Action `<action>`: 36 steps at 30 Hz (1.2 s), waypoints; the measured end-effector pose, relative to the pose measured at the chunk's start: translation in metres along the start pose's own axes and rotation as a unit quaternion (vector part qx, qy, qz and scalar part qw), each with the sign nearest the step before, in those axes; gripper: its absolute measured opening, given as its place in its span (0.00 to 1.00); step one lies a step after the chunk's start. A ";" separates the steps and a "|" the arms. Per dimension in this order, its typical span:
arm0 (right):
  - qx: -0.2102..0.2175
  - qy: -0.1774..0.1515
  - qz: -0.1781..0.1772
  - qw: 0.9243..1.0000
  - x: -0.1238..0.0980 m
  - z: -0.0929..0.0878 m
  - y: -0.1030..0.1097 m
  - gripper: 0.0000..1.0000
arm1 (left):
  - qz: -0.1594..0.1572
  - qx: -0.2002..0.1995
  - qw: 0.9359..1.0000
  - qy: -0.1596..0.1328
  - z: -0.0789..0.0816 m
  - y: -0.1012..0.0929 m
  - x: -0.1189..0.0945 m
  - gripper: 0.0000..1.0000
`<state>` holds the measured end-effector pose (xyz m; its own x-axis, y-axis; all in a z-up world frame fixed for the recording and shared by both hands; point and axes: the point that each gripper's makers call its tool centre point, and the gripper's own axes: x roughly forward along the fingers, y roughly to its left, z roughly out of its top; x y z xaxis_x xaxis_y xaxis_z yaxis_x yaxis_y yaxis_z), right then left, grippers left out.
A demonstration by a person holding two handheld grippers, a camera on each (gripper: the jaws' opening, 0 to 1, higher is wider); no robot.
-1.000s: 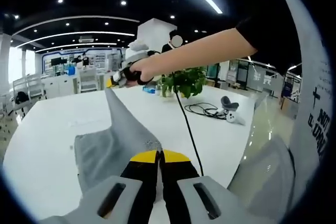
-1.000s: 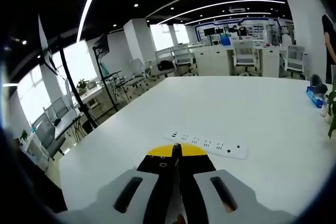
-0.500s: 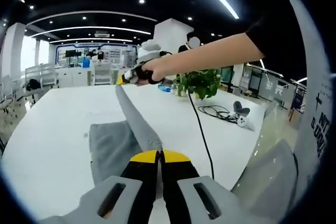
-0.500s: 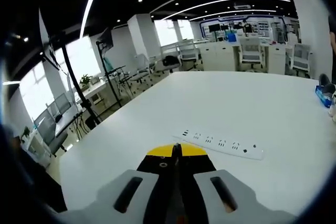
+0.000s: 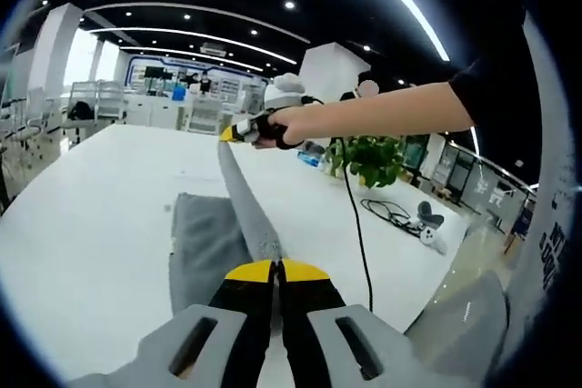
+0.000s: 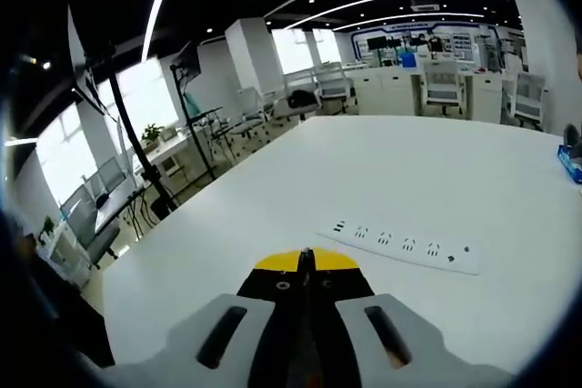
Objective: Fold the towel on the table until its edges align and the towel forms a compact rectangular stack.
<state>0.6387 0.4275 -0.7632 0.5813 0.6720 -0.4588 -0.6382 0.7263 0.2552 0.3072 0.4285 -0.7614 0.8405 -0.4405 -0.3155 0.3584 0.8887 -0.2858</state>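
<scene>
A grey towel (image 5: 214, 243), soft and slightly nubby in texture, lies partly on a smooth, glossy white bench (image 5: 82, 224) in an open office. In the left gripper view, one edge of the towel is lifted and pulled taut into a narrow, ridge-like band running from the near gripper to the far one. The left gripper (image 5: 275, 267), with yellow-tipped black jaws on a pale grey plastic body, has its jaws closed on the near end of that band. The right gripper (image 5: 238, 133) appears further off, held in a person's hand (image 5: 289, 126), and it pinches the far end of the towel above the bench. A thin black cable (image 5: 356, 233) hangs from that hand down across the bench. Beyond it stand a leafy green potted plant (image 5: 375, 154), a coil of black cord and a small grey and white device. In the right gripper view, the right gripper's (image 6: 306, 259) jaws are pressed together; the cloth between them cannot be made out there. A long, flat white power strip (image 6: 407, 247) lies on the bench just beyond the jaws.
</scene>
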 end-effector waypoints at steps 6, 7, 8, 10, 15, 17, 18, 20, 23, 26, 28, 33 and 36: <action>-0.004 0.008 0.006 1.000 0.010 -0.008 0.010 0.00 | 0.008 -0.017 1.000 0.001 -0.008 0.008 -0.004 0.01; -0.005 0.008 0.006 1.000 0.010 -0.008 0.010 0.00 | 0.009 -0.017 1.000 0.001 -0.008 0.009 -0.005 0.01; -0.006 0.011 0.009 1.000 0.013 -0.010 0.013 0.00 | 0.012 -0.020 1.000 0.002 -0.011 0.011 -0.006 0.01; -0.002 0.007 0.013 1.000 0.017 -0.011 0.016 0.00 | 0.017 -0.028 0.999 0.002 -0.014 0.015 -0.006 0.01; -0.021 0.024 0.006 0.999 0.030 -0.024 0.018 0.00 | 0.024 -0.046 0.999 0.011 -0.025 0.025 -0.004 0.01; -0.021 0.028 0.004 0.999 0.035 -0.029 0.017 0.00 | 0.028 -0.055 0.998 0.016 -0.030 0.031 -0.003 0.01; -0.019 0.032 0.002 0.999 0.038 -0.033 0.016 0.00 | 0.029 -0.057 0.998 0.017 -0.031 0.032 -0.003 0.01; -0.018 0.037 0.001 0.999 0.043 -0.039 0.016 0.00 | 0.034 -0.063 0.997 0.020 -0.035 0.037 -0.003 0.01; -0.018 0.044 -0.001 0.999 0.050 -0.045 0.016 0.00 | 0.041 -0.076 0.996 0.021 -0.039 0.044 -0.004 0.01; -0.017 0.049 -0.001 0.999 0.056 -0.049 0.017 0.00 | 0.047 -0.092 0.994 0.018 -0.043 0.051 -0.004 0.01; -0.017 0.051 -0.002 0.999 0.059 -0.050 0.017 0.00 | 0.052 -0.110 0.993 0.012 -0.045 0.056 -0.004 0.01; -0.019 0.057 -0.001 0.998 0.069 -0.055 0.021 0.00 | 0.064 -0.130 0.989 0.010 -0.052 0.066 -0.005 0.01; -0.033 0.066 -0.007 0.997 0.075 -0.061 0.021 0.00 | 0.066 -0.140 0.988 0.011 -0.059 0.072 -0.005 0.01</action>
<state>0.6379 0.4846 -0.8438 0.5214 0.6340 -0.5712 -0.6650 0.7213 0.1936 0.3049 0.4869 -0.8334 0.8620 -0.3287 -0.3859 0.1174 0.8700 -0.4788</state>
